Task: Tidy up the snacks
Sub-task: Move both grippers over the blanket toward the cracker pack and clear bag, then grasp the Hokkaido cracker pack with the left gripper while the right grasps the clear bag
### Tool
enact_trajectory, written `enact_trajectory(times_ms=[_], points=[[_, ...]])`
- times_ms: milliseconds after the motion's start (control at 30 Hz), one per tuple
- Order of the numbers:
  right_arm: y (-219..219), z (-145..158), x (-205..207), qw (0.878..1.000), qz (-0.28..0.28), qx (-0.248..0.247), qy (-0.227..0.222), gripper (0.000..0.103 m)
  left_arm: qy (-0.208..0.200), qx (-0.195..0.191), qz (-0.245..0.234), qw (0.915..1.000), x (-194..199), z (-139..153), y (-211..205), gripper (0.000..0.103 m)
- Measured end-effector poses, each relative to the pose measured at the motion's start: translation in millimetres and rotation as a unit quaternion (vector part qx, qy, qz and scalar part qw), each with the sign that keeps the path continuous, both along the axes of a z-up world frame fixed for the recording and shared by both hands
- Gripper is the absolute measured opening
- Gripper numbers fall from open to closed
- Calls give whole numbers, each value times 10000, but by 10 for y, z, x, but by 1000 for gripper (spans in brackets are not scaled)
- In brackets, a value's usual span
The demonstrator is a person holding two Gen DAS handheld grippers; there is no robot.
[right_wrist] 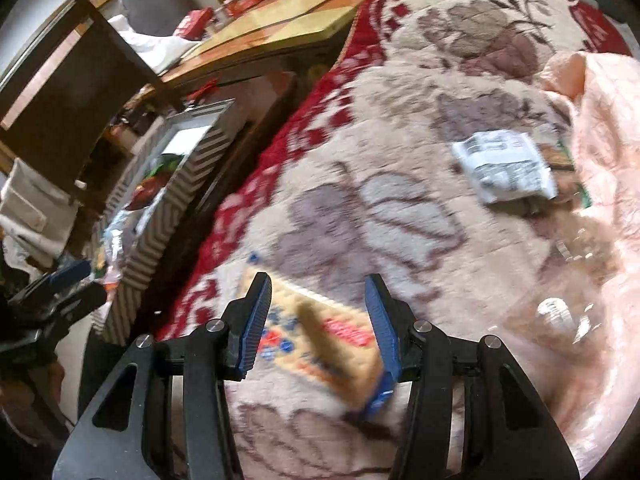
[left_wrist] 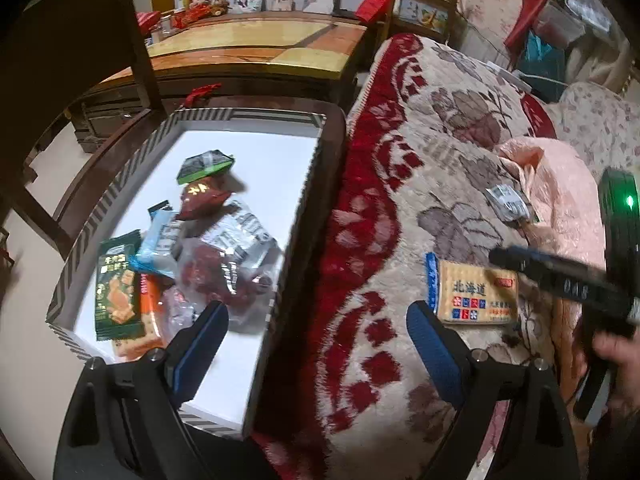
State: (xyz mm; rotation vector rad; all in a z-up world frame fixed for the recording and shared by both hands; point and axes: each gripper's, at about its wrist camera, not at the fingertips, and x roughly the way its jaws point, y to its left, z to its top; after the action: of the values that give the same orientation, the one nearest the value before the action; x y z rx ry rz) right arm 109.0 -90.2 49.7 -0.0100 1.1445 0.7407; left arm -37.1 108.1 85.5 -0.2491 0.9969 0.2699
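Cluttered living room all round — dark wooden chair, long low surface (left_wrist: 256, 46) with tiled top at the back, framed photos and red decorations along the wall. Up front, thick floral blanket (left_wrist: 404, 208) in cream and red draped over a couch. Beside it, white tray (left_wrist: 276, 152) with striped rim, already loaded: green cracker packet (left_wrist: 116, 286), orange packet peeking from under it, light blue wrapper (left_wrist: 158, 246), dark red pouch (left_wrist: 204, 198), green-edged sachet (left_wrist: 205, 166), clear bag of red pieces (left_wrist: 224, 264).

Left tongs (left_wrist: 318, 326) hanging above the gap between tray and blanket, spread wide, blue pads well apart, nothing between them.

Right tongs (right_wrist: 318, 318) angled down over the blanket, half spread, straddling the yellow biscuit packet (right_wrist: 320, 336) with the blue end. Packet lying flat on the blanket, near the red border, blurred in the right wrist view. Cannot tell whether the pads touch it; packet looks to rest on the fabric rather than hang in a pinch. From the left wrist view, same packet (left_wrist: 474, 296) just under the dark fingers (left_wrist: 532, 264) reaching in from the right, a hand (left_wrist: 616, 350) gripping the handle behind.

Further up the blanket, silver-white sachet (right_wrist: 504, 166) lying loose, right at the edge of a crumpled pink plastic bag (right_wrist: 592, 152). More wrappers showing faintly through that bag.
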Motion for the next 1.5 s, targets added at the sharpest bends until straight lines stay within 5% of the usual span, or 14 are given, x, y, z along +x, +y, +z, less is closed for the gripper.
enact_trajectory(times_ms=[200, 667, 900, 1200, 1500], points=[[64, -122, 96, 9991, 272, -187, 279, 58, 61, -24, -144, 9999, 13, -11, -112, 92], [-80, -176, -1116, 9884, 1135, 517, 865, 58, 309, -355, -371, 9982, 51, -201, -354, 92], [-652, -5, -846, 9984, 64, 418, 366, 58, 422, -460, -731, 9954, 84, -297, -619, 92], [-1110, 104, -504, 9943, -1052, -21, -163, 58, 471, -495, -1093, 9917, 224, -340, -933, 92], [-1455, -11, -229, 9841, -1763, -209, -40, 58, 636, -436, -1305, 9884, 309, -450, -1111, 92]])
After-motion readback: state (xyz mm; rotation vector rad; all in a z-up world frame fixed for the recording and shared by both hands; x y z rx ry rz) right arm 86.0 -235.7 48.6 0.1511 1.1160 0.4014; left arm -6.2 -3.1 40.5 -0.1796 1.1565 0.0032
